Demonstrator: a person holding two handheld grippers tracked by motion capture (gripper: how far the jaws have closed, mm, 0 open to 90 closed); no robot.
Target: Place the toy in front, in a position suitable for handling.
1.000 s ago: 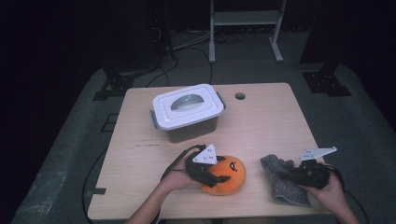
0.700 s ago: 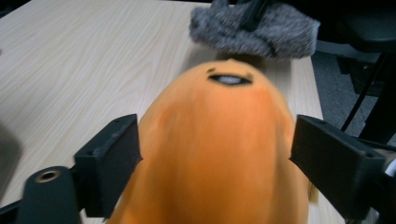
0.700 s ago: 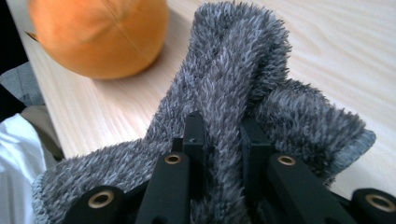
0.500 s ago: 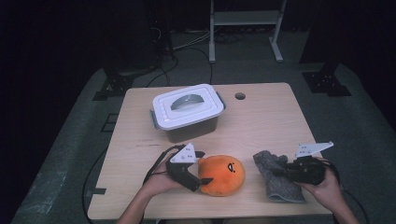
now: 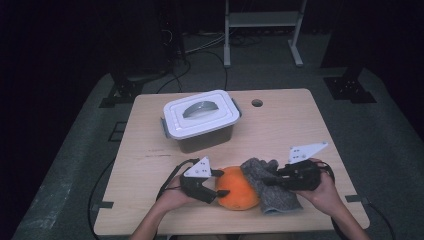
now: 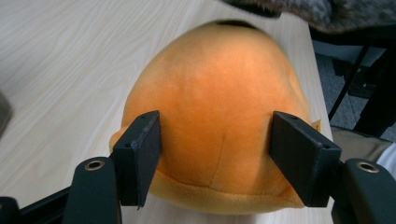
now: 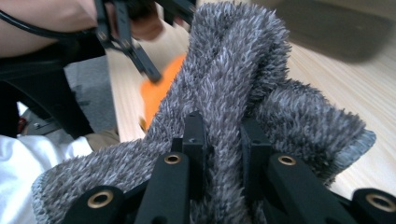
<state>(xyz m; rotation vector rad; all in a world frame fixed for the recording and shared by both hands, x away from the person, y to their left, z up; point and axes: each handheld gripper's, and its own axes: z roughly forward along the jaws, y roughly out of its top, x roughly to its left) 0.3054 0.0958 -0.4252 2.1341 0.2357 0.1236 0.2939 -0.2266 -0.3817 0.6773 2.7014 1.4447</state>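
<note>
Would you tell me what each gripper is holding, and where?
Right gripper: a fold of the grey cloth. Left gripper: the orange plush, by its near end.

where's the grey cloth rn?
High view: grey cloth sits near the table's front edge, right of the orange plush, pinched in the right gripper.

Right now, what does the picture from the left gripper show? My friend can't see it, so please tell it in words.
A round orange plush toy sits on a pale wooden table, with the left gripper closing its two black jaws around the toy's near end. A bit of grey fuzzy cloth peeks in at the top.
</note>
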